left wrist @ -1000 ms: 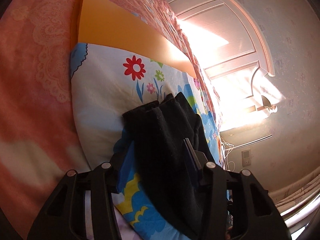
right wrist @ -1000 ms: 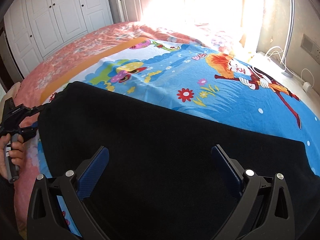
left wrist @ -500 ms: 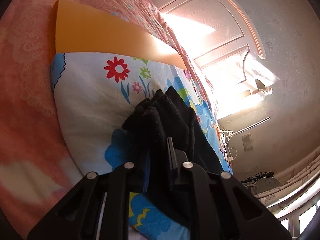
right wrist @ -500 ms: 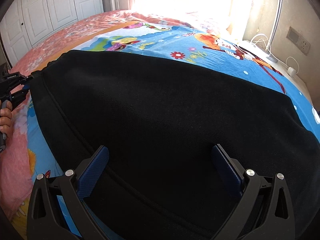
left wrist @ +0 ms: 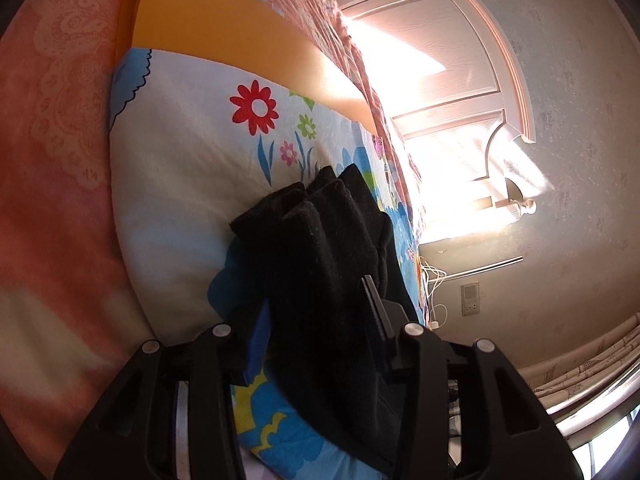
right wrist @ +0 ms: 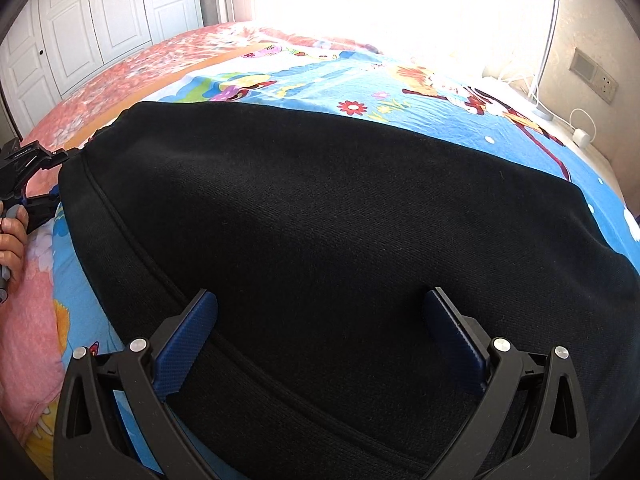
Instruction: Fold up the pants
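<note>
1. Black pants are lying spread flat across a cartoon-print sheet on the bed, filling more of the right wrist view than a second ago, when more sheet was showing beyond them.
2. Bunched fabric at one end of the pants is sitting between the fingers of the left gripper; half a second ago the jaws were pinched nearly together on it, and now they are opening, with the cloth between them and the pads no longer visibly pressing.
3. Right gripper is hovering over the pants near their seam with its blue pads standing wide apart and gripping nothing, as in both earlier frames.
4. A hand is holding the left gripper's handle at the left edge of the right wrist view.
5. Pink bedspread is surrounding the sheet, and white wardrobe doors are standing behind.
</note>
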`<state>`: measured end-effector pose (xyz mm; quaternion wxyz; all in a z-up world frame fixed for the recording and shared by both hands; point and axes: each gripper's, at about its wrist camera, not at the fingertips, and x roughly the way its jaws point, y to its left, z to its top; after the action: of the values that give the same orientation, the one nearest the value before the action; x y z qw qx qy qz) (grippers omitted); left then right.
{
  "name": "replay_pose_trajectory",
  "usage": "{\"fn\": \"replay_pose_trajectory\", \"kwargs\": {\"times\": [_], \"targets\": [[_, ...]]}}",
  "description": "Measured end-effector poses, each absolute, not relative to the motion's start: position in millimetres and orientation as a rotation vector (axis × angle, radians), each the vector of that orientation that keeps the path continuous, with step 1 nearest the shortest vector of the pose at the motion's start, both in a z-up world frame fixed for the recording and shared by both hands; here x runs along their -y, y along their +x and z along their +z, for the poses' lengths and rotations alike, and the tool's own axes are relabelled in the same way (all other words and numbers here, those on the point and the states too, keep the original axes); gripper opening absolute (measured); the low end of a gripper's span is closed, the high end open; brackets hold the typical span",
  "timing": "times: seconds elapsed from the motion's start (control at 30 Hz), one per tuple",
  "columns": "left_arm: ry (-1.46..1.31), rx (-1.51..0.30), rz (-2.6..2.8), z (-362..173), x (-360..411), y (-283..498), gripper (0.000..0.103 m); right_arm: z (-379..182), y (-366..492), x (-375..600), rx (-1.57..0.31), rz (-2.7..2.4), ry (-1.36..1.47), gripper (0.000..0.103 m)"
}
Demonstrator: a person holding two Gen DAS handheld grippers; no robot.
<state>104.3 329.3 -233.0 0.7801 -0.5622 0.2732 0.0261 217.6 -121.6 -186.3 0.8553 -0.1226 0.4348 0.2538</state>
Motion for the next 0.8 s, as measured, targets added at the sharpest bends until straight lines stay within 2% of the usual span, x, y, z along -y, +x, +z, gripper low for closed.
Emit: {"fn": "replay_pose_trajectory", "kwargs": {"times": [0.03,0.1,0.17,0.4,0.8], "targets": [[-1.205,-0.602,0.058,-232.7,-329.2,105.7,0.037,-186.4,217.6,121.5,-0.913,0.533,-0.258,0.099],[-1.152,-0.608,0.074,-223.6,-325.9,107.4,0.016,-186.4,218.7,121.0,-0.913,0.532,-0.258,0.099],[-1.082,-0.599,0.09,-206.4,-318.9,107.1,0.013,-186.7,218.7,120.9,-0.913,0.532,-0.259,0.099],[-0.794,-0.642,0.193,-155.8,-283.8,113.9,0.012,-186.6,219.3,120.3,-0.913,0.531,-0.259,0.099],[-0.505,-0.639,0.251,-100.2,-228.3,122.0,0.012,-186.4,218.7,121.9,-0.928,0.524,-0.261,0.098]]}}
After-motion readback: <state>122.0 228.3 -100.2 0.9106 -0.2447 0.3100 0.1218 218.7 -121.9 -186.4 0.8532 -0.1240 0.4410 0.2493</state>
